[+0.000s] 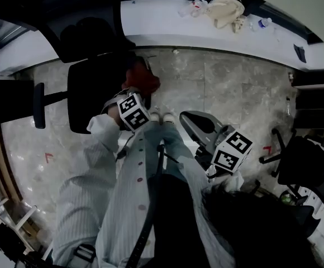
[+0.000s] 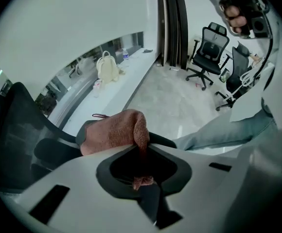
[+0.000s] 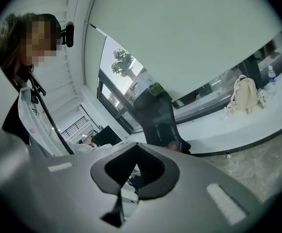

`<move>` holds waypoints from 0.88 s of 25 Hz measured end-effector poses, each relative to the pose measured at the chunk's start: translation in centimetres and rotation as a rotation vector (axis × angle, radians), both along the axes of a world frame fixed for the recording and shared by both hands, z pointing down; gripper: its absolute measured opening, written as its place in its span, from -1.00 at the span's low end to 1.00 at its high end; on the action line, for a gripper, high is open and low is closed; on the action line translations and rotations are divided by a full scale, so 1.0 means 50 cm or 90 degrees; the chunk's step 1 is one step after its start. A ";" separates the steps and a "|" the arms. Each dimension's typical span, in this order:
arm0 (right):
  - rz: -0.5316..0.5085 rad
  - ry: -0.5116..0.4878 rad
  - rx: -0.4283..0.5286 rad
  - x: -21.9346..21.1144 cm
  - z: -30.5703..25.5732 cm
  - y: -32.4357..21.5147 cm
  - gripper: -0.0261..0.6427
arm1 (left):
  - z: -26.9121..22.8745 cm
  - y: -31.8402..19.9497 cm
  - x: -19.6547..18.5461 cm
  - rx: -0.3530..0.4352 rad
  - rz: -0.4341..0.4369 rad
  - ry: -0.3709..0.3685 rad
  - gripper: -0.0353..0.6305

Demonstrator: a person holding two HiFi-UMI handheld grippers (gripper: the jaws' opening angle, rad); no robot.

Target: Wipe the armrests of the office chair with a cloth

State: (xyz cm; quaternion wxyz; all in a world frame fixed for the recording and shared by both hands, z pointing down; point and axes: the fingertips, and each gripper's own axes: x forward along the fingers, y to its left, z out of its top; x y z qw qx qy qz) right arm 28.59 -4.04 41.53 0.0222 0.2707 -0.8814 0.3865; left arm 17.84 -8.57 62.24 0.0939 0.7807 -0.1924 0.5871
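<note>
Between the jaws of my left gripper [image 2: 143, 169] sits a fold of the reddish-brown cloth [image 2: 113, 134]. The jaws are clamped on it, and a small tuft of the fabric shows further back inside the gripper. The rest of the cloth bunches out ahead of the jaws in a soft mound and rests on the dark armrest [image 2: 166, 141] of the black office chair [image 1: 95, 96], covering the part nearest me. This gripper points steeply down. Just left of the cloth rises the chair's mesh backrest [image 2: 14, 140]. From above, the chair's other armrest [image 1: 38, 105] sticks out on the far side of the seat, bare. My right gripper [image 3: 133, 174] is held off to my right, well apart from the chair and pointing almost level. Its jaws are drawn together with nothing between them. Its camera looks across at the chair's backrest, with a speck of the cloth beside it. My jeans leg [image 2: 228, 130] stands close to the wiped armrest, and my striped sleeve [image 1: 89, 172] runs down to the left gripper. Beyond the chair a long white counter [image 2: 124, 89] curves along the wall, with a cream backpack [image 2: 107, 67] standing on it. Pale stone floor [image 2: 172, 106] stretches away from the counter, and two spare black chairs [image 2: 210, 47] stand at its far end.
</note>
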 end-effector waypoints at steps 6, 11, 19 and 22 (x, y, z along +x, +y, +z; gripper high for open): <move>-0.034 -0.008 0.028 -0.022 -0.041 0.014 -0.92 | -0.018 0.099 0.005 -0.046 -0.023 0.027 -0.75; -0.054 -0.005 0.034 -0.032 -0.053 0.030 -0.92 | -0.026 0.146 0.003 -0.072 -0.032 0.037 -0.75; -0.012 0.056 0.122 -0.023 -0.119 0.001 -0.92 | -0.269 0.000 -0.072 0.104 -0.408 0.343 -0.75; 0.016 0.088 0.202 -0.024 -0.182 -0.028 -0.92 | -0.446 -0.042 -0.095 0.252 -0.474 0.487 -0.75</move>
